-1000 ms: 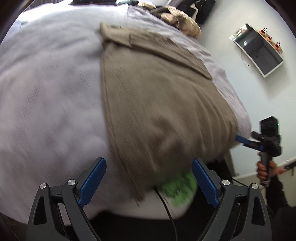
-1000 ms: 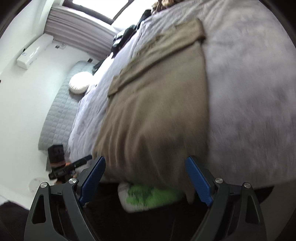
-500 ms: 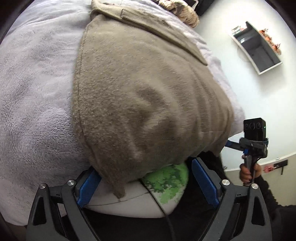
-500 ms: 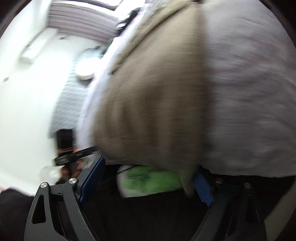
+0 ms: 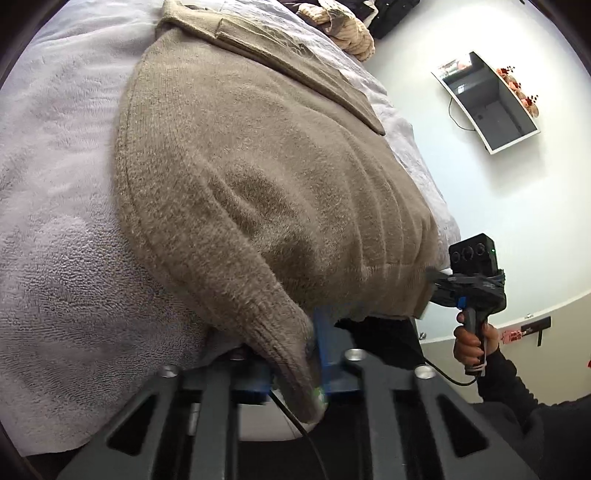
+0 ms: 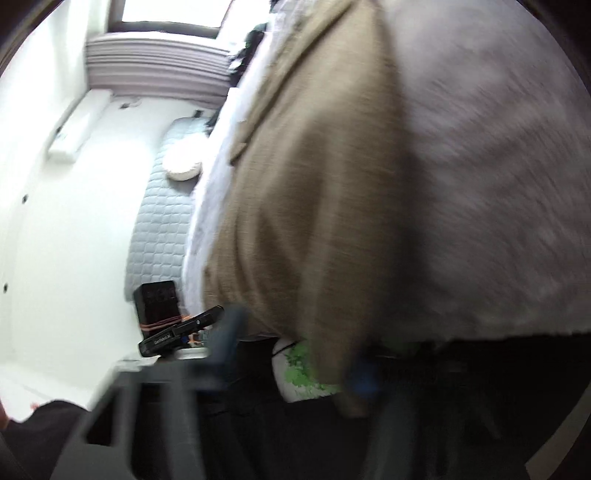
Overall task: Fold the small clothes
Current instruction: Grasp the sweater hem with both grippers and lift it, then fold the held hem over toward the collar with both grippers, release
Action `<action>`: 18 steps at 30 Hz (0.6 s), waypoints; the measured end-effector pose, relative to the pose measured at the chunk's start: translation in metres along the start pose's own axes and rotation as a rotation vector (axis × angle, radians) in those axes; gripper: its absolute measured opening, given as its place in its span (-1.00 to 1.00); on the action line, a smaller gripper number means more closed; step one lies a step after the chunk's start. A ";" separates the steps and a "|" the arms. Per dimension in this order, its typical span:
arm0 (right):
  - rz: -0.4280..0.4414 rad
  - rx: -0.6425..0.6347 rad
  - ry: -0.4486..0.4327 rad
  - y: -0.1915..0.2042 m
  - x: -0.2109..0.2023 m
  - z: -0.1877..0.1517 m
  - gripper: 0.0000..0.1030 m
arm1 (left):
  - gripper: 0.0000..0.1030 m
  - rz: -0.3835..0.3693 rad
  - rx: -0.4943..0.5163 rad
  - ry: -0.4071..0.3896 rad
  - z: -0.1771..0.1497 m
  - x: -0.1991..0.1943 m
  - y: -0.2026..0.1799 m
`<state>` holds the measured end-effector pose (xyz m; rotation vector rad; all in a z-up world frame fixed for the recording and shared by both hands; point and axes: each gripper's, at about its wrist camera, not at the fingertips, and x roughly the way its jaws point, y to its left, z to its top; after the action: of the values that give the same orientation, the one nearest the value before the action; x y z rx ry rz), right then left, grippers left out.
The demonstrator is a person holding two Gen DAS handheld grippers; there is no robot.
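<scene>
A tan knitted sweater (image 5: 266, 177) lies on a bed covered by a pale lilac towel-like blanket (image 5: 62, 229); its sleeves are folded across the far end. My left gripper (image 5: 306, 354) is shut on the sweater's near left hem corner, which bunches between the blue pads. The right gripper (image 5: 439, 284) shows in the left wrist view at the sweater's near right hem corner. In the right wrist view the sweater (image 6: 314, 206) is blurred; my right gripper (image 6: 295, 350) has its jaws closing around the hem, the fabric draped over the right blue pad (image 6: 364, 376).
A white and green object (image 6: 299, 373) sits below the bed's near edge. A wall-mounted screen (image 5: 487, 103) hangs at right. Other clothes (image 5: 347, 26) are piled at the far end. A quilted headboard (image 6: 162, 221) and a window (image 6: 173, 14) show at left.
Both grippers moved forward onto the sweater's near hem. The left gripper went from open to shut on the hem corner. The right jaws have narrowed around the other corner.
</scene>
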<state>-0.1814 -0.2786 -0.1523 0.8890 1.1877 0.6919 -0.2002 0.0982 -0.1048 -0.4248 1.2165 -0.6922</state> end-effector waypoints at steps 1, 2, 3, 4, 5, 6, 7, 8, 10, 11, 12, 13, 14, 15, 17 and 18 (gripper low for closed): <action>0.022 -0.001 -0.001 0.001 0.000 -0.002 -0.74 | -0.76 -0.011 0.013 -0.006 -0.001 -0.003 -0.001; 0.067 -0.011 -0.010 0.006 -0.001 -0.003 -0.75 | -0.78 -0.024 0.029 -0.016 -0.001 -0.007 -0.004; 0.119 -0.026 -0.022 0.014 -0.006 -0.002 -0.75 | -0.78 -0.045 0.048 -0.034 0.000 -0.014 -0.008; 0.158 -0.041 -0.034 0.020 -0.009 -0.001 -0.76 | -0.78 -0.070 0.069 -0.058 0.002 -0.022 -0.013; 0.215 -0.069 -0.056 0.032 -0.012 0.002 -0.76 | -0.78 -0.088 0.085 -0.081 0.007 -0.030 -0.018; 0.251 -0.085 -0.070 0.040 -0.015 0.005 -0.78 | -0.78 -0.102 0.095 -0.098 0.010 -0.036 -0.021; 0.287 -0.100 -0.085 0.049 -0.018 0.009 -0.78 | -0.78 -0.116 0.104 -0.121 0.015 -0.044 -0.024; 0.334 -0.119 -0.109 0.060 -0.023 0.017 -0.78 | -0.78 -0.128 0.112 -0.146 0.022 -0.052 -0.028; 0.396 -0.133 -0.144 0.075 -0.029 0.032 -0.78 | -0.78 -0.146 0.127 -0.204 0.039 -0.067 -0.035; 0.424 -0.140 -0.163 0.082 -0.032 0.040 -0.78 | -0.78 -0.150 0.133 -0.232 0.048 -0.075 -0.038; 0.448 -0.147 -0.180 0.088 -0.034 0.049 -0.78 | -0.78 -0.154 0.140 -0.262 0.060 -0.082 -0.041; 0.465 -0.152 -0.193 0.094 -0.035 0.057 -0.78 | -0.78 -0.156 0.146 -0.290 0.071 -0.087 -0.044; 0.489 -0.161 -0.210 0.101 -0.037 0.071 -0.78 | -0.78 -0.157 0.154 -0.322 0.085 -0.093 -0.047; 0.497 -0.169 -0.221 0.106 -0.037 0.080 -0.78 | -0.78 -0.155 0.158 -0.344 0.096 -0.097 -0.048; 0.509 -0.188 -0.244 0.117 -0.038 0.106 -0.78 | -0.78 -0.142 0.155 -0.389 0.124 -0.102 -0.050; 0.510 -0.191 -0.252 0.122 -0.039 0.118 -0.78 | -0.78 -0.139 0.150 -0.406 0.140 -0.104 -0.049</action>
<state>-0.0765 -0.2762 -0.0130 1.0917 0.6570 1.0496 -0.0993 0.1254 0.0428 -0.4999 0.7527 -0.7676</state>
